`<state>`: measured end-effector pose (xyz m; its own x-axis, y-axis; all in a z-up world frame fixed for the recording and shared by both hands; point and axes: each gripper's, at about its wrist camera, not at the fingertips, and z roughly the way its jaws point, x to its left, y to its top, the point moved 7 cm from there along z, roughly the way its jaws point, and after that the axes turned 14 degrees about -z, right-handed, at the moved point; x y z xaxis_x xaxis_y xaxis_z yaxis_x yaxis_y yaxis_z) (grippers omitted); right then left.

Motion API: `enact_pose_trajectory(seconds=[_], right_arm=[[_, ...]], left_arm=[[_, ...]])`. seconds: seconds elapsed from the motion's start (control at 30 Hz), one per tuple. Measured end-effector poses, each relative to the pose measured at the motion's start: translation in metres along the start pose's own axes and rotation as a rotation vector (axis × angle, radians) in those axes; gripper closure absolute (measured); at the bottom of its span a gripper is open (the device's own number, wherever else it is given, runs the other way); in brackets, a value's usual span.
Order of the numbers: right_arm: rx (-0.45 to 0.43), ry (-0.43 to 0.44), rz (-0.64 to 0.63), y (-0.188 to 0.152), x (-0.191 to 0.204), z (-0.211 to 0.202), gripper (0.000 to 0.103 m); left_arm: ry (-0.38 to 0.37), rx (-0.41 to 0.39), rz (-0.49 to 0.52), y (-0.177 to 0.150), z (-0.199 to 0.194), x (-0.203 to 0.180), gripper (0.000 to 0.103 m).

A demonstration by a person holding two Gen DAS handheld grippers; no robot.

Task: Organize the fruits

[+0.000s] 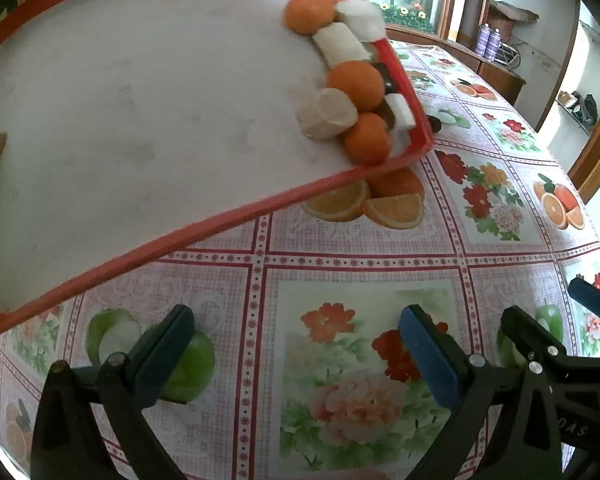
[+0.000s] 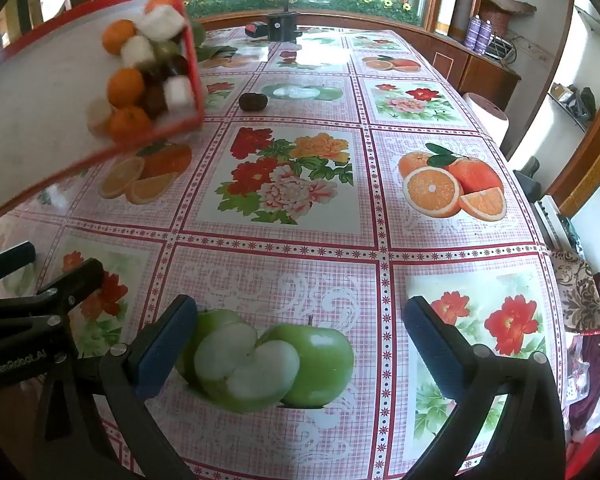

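Up and to the left of both tools, a red-rimmed tray with a white floor (image 1: 100, 80) hangs tilted above the surface, a table under a glossy cloth printed with flowers and fruit (image 2: 300, 248). Its low right corner is crowded with the fruit: round orange mandarins (image 1: 356, 85), white foam-wrapped pieces (image 1: 328, 114) and a few dark fruits (image 2: 156, 98) pressed against the rim. One small dark fruit (image 2: 253, 101) lies loose on the cloth just past that corner, apart from the tray.

The left tool (image 1: 296, 356) is nearer the pile; the fruit lies ahead of it and slightly right, along the tray's right edge, so the row runs away from the tool. The right tool (image 2: 300, 344) sees the same pile well off to its upper left, while the loose dark fruit lies ahead and a little left of it. Both tools have their blue pads spread wide with nothing between them, only printed apples beneath.

The cloth ahead of the right tool looks open, giving room to reach. I judge the tilted tray corner the hazard: fruit may roll over the low rim.
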<state>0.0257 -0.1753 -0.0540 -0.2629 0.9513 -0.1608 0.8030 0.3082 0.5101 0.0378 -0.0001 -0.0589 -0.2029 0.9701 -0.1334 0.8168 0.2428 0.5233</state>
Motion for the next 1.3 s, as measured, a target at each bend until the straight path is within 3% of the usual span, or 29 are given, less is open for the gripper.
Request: enact_pose_trajectory(seconds=[1.3], right_arm=[[0.006, 0.001, 0.002, -0.0008, -0.0006, 0.0020, 0.000]], left_arm=[[0.001, 0.000, 0.000, -0.0006, 0.0002, 0.0000, 0.000]])
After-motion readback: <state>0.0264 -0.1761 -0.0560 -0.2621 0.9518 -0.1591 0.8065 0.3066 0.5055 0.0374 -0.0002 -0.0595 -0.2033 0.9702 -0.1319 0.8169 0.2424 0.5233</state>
